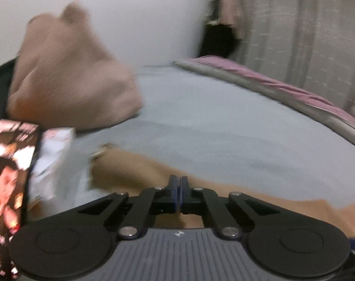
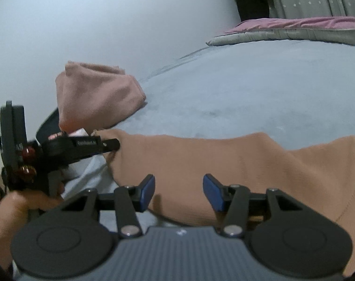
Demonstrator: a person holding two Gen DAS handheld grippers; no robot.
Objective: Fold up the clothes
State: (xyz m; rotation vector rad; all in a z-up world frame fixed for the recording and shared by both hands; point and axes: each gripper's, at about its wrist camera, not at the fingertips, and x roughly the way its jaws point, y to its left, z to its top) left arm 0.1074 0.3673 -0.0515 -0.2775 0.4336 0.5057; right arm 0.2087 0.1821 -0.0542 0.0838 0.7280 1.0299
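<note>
A tan garment lies spread flat along the near edge of the bed, which is covered in a grey-blue sheet. The left tongs are clenched tight over the garment's edge near its left end, though whether cloth is pinched between them cannot be told. The right tongs stand released above the garment, and a pink folded cloth sits at the bed's far left edge.
</note>
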